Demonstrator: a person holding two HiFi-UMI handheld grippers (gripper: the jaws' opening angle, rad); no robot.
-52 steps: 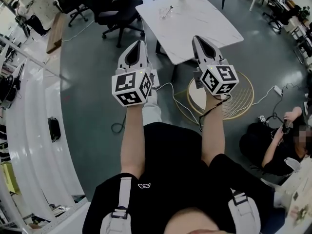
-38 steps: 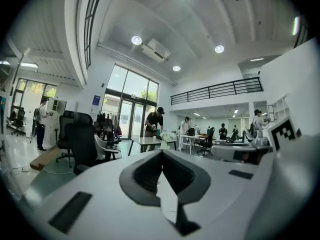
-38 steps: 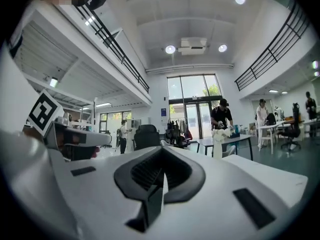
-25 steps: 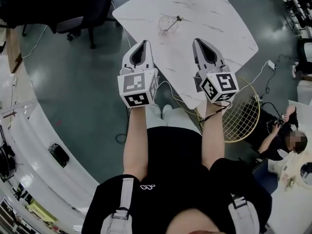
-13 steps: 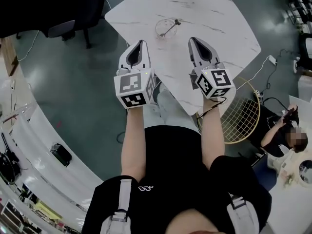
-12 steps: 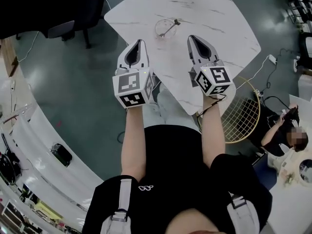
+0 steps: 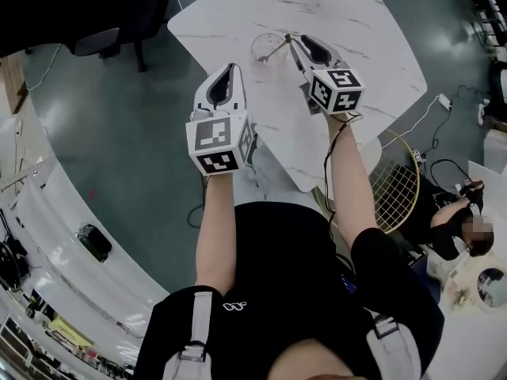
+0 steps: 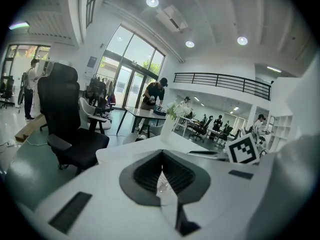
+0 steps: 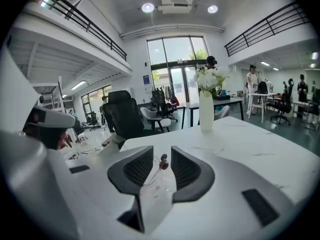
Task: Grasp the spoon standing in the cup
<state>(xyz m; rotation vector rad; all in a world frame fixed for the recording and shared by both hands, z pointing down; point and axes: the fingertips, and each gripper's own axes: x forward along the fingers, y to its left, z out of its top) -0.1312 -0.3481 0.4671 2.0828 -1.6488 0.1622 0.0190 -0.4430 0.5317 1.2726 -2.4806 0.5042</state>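
A clear glass cup (image 7: 268, 47) stands on the white marble table (image 7: 356, 22), with a spoon (image 7: 281, 46) leaning in it, handle up and to the right. My right gripper (image 7: 295, 41) has reached the cup. Its jaws are opening, and the spoon's handle tip (image 9: 163, 163) stands between them untouched, with the cup (image 9: 154, 183) just below. My left gripper (image 7: 229, 70) hangs shut over the table's near left edge, apart from the cup. In the left gripper view its jaws (image 8: 161, 154) meet, and nothing is between them.
A vase of white flowers (image 9: 206, 106) stands at the table's far end. A black office chair (image 7: 79, 14) is left of the table. A gold wire hoop (image 7: 392, 184) lies on the floor, with a seated person (image 7: 451, 228) at the right. A white curved counter (image 7: 47, 236) runs along the left.
My right gripper has moved forward and left to the cup and its jaws have opened around the spoon's handle. The left gripper has hardly moved.
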